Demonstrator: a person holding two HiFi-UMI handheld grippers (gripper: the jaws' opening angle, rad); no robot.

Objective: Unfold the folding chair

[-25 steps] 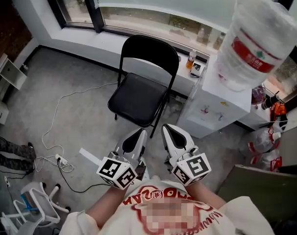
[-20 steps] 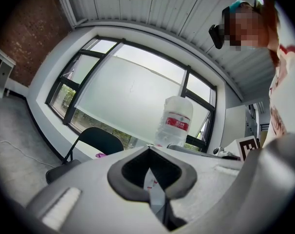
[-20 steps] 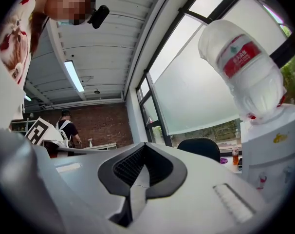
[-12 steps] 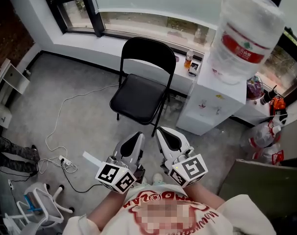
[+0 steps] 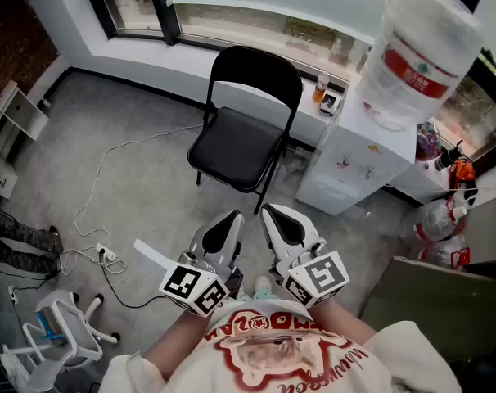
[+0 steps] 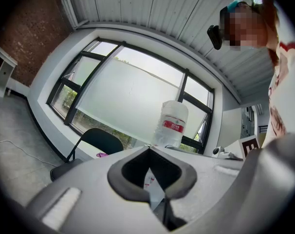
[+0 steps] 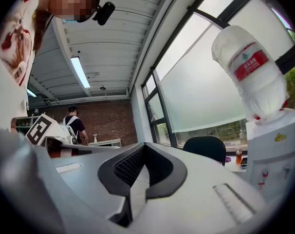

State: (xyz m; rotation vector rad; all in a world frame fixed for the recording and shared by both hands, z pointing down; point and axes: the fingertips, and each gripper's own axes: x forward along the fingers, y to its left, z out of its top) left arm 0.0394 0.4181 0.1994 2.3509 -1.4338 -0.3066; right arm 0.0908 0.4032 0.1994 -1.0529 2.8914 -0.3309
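The black folding chair [image 5: 236, 147] stands unfolded on the grey floor below the window, seat down and backrest [image 5: 256, 72] upright. It also shows small in the left gripper view as the chair [image 6: 96, 140] and in the right gripper view as the chair [image 7: 206, 147]. My left gripper [image 5: 230, 218] and right gripper [image 5: 272, 211] are held side by side close to the person's chest, pointing at the chair and well short of it. Both are shut with nothing in them, as the left gripper [image 6: 149, 150] and right gripper [image 7: 144, 145] show in their own views.
A white water dispenser [image 5: 354, 158] with a big bottle [image 5: 424, 51] stands right of the chair. Cables and a power strip [image 5: 101, 260] lie on the floor at left, near a white stool [image 5: 60, 338]. Bags [image 5: 440, 236] and a board [image 5: 428, 301] sit at right.
Both grippers have drawn back a little from the chair together with the person; the chair now sits higher and further off in the head view. The jaws stayed shut.
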